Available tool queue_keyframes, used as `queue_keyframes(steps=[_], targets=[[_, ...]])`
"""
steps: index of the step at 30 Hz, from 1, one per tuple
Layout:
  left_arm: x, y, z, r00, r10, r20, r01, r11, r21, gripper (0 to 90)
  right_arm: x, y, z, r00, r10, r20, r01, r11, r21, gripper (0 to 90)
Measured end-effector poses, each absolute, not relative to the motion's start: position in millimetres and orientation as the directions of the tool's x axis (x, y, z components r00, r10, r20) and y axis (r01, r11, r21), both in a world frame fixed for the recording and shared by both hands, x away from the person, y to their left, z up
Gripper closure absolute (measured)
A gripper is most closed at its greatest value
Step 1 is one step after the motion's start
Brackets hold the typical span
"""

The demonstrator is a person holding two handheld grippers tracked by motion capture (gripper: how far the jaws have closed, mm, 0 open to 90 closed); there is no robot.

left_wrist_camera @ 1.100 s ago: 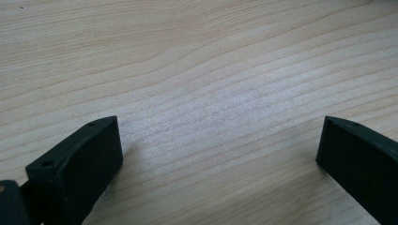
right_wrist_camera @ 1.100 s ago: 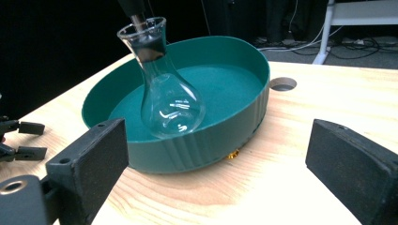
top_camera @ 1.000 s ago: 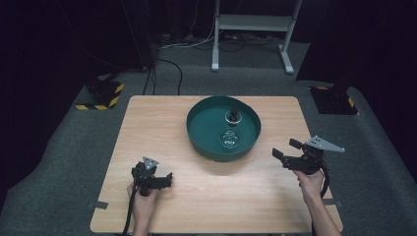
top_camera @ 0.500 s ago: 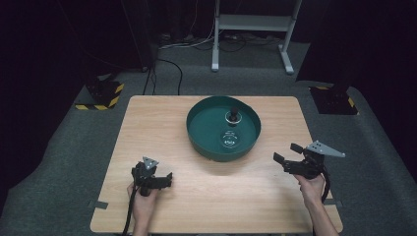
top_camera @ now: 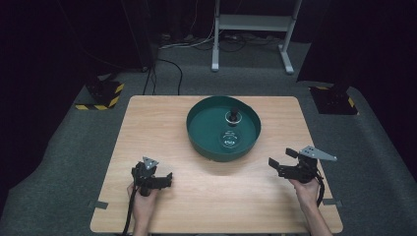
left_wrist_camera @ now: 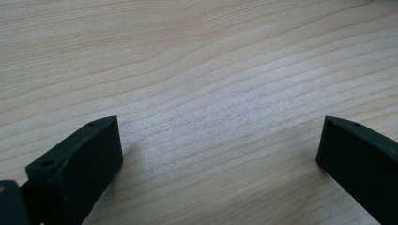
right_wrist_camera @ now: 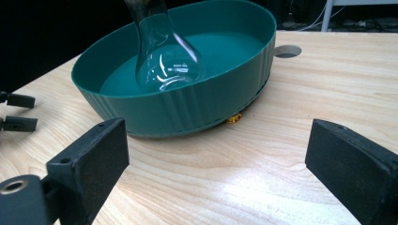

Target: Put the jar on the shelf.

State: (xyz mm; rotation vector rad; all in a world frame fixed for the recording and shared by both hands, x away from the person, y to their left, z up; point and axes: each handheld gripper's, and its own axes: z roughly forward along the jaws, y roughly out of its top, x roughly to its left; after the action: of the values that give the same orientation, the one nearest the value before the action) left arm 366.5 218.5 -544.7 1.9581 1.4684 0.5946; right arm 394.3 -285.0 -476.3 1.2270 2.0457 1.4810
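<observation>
Nearest the person, the left gripper point(top_camera: 167, 178) rests low over the bare wooden table point(top_camera: 162, 128), jaws spread wide with nothing between them. The right gripper point(top_camera: 278, 161) hovers near the table's right edge, jaws also wide apart and empty, aimed at the green basin point(right_wrist_camera: 187, 110). Inside the basin stands a clear glass flask point(right_wrist_camera: 164, 61), its neck cut off by the top of the right gripper view. A small brass-coloured piece point(right_wrist_camera: 233, 119) peeks from under the basin, mostly hidden.

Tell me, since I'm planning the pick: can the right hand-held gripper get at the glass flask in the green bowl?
Probably yes: the right hand-held gripper is open, the flask rises above the bowl rim, bare table between.
</observation>
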Motion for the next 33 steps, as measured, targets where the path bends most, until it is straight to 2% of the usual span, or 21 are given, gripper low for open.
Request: queue_keyframes(steps=[20, 33], targets=[[366.5, 218.5, -544.7, 0.283, 0.959, -0.008, 0.684, -0.196, 0.703, 0.8, 393.3, -266.9, -504.5, -0.576, 0.804, 0.145, 0.489, 0.197, 0.85, 7.0], [366.5, 218.5, -544.7, 0.283, 0.959, -0.008, 0.684, -0.196, 0.703, 0.9, 404.6, -234.6, -534.5, -0.592, 0.806, 0.032, 0.55, 0.374, 0.747, 6.3]])
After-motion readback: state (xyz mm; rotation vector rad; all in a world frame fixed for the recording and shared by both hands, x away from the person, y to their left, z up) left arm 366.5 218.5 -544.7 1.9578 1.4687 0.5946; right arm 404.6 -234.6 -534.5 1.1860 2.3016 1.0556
